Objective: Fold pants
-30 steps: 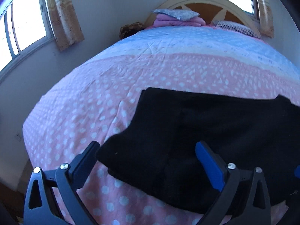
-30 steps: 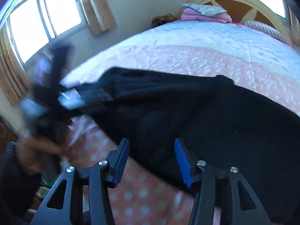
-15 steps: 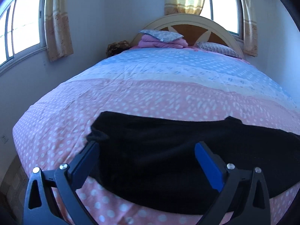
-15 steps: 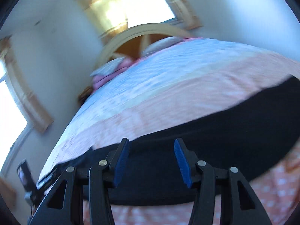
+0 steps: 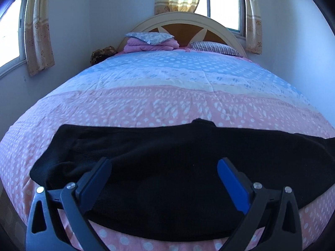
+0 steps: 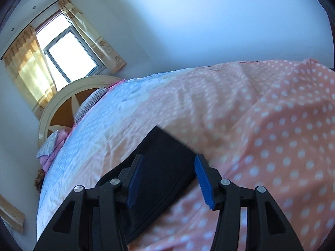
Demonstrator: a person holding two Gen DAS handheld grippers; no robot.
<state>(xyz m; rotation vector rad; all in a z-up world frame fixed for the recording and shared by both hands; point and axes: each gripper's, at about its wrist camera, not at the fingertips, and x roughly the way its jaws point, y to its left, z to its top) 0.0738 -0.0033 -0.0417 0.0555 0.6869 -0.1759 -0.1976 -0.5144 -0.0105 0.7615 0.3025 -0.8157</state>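
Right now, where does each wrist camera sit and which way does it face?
Left wrist: on the left gripper, aimed down the bed toward the headboard; black pants lie across the foot; both open fingers show.
Right wrist: on the right gripper, rolled sideways, facing one end of the pants and the polka-dot bedspread; open fingers show.
Shared: pants, bedspread, headboard, striped pillow, curtained window.

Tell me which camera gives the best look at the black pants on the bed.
The left wrist view. There the black pants lie spread across the near end of the bed, nearly their whole width visible. The right wrist view, tilted and slightly blurred, shows only one squared-off end of them beyond its open fingers.
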